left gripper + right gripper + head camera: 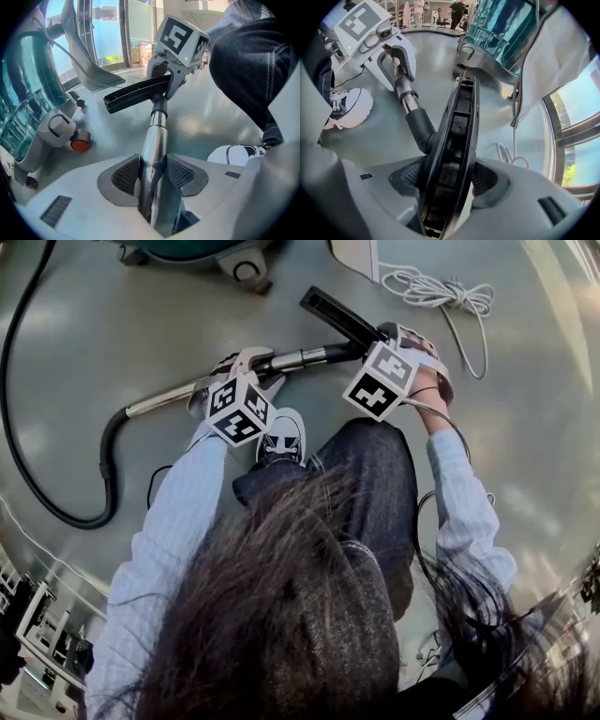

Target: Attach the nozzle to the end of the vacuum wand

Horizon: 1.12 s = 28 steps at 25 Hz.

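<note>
The shiny metal vacuum wand runs across the floor between my two grippers. My left gripper is shut on the wand, whose tube passes between the ribbed pads. The flat black floor nozzle sits at the wand's far end, its black neck on the tube's tip. My right gripper is shut on the nozzle, which stands on edge between its pads, underside facing the camera. From the left gripper view the nozzle lies crosswise beyond the wand, under the right gripper's marker cube.
A black hose loops from the wand's near end round to the teal vacuum body at the top. A coiled white cable lies at the upper right. The person's sneaker and dark-trousered knee are just below the wand.
</note>
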Tool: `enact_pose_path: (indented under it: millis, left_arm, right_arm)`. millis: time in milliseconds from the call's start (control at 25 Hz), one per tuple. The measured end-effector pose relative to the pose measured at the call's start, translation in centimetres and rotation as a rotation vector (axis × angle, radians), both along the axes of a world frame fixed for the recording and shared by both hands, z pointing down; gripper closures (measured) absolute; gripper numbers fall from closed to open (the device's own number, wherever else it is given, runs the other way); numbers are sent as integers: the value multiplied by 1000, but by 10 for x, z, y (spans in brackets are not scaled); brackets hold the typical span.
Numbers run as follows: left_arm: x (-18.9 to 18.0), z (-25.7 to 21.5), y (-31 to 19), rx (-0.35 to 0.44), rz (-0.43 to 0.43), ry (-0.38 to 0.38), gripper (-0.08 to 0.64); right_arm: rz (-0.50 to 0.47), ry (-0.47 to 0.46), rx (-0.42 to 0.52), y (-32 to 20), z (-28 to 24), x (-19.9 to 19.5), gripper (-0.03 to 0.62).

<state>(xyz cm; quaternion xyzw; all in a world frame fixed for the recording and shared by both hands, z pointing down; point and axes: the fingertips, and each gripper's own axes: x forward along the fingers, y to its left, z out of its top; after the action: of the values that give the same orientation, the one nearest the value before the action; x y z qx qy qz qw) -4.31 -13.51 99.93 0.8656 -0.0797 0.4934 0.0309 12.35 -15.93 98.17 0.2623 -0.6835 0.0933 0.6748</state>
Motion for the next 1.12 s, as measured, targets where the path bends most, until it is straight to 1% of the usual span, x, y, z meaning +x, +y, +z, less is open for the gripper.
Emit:
enact_pose_path:
  millis: [160, 280, 360, 560, 640, 720, 760, 880, 920, 960, 1000, 1080, 1120]
  left_arm:
    - [5, -1, -1, -3, 19, 5, 380]
    - [6, -2, -2, -7, 6, 1, 380]
    - [6, -1, -1, -12, -2, -2, 380]
    - [7, -8, -5, -17, 7, 7, 380]
    - [5, -8, -8, -20, 3, 1, 380]
    - [6, -6, -7, -20, 5, -16, 380]
    - [7, -5, -7, -17, 7, -25, 380]
    - [13, -4, -4, -4, -12, -39, 380]
    - [13, -5, -4, -10, -25, -34, 379]
    - [14, -5, -3, -22, -34, -24, 379]
    - [14, -6, -4, -34, -38, -11, 379]
    - [15, -7, -4, -45, -30, 13, 379]
    - [15, -7, -3, -45, -21, 23, 379]
  right_arm:
    - [-13, -3, 38, -3, -1, 1, 322]
    - [58, 7, 42, -2, -1, 2, 322]
    - [69, 6, 33, -1, 1, 1, 322]
    - [-40, -23, 63, -7, -11, -3, 322]
    - [-59, -19, 72, -11, -12, -6, 322]
    - [-55, 6, 74, -12, -10, -6, 322]
    - [-28, 30, 73, -11, -8, -4, 322]
    - [146, 145, 57, -5, -4, 4, 322]
    - [171, 161, 48, -3, -4, 5, 322]
    - [165, 157, 39, -2, -4, 5, 322]
    - [138, 142, 33, -3, -5, 5, 322]
    - [73, 94, 27, -3, -6, 5, 322]
    - [60, 67, 25, -1, -6, 5, 322]
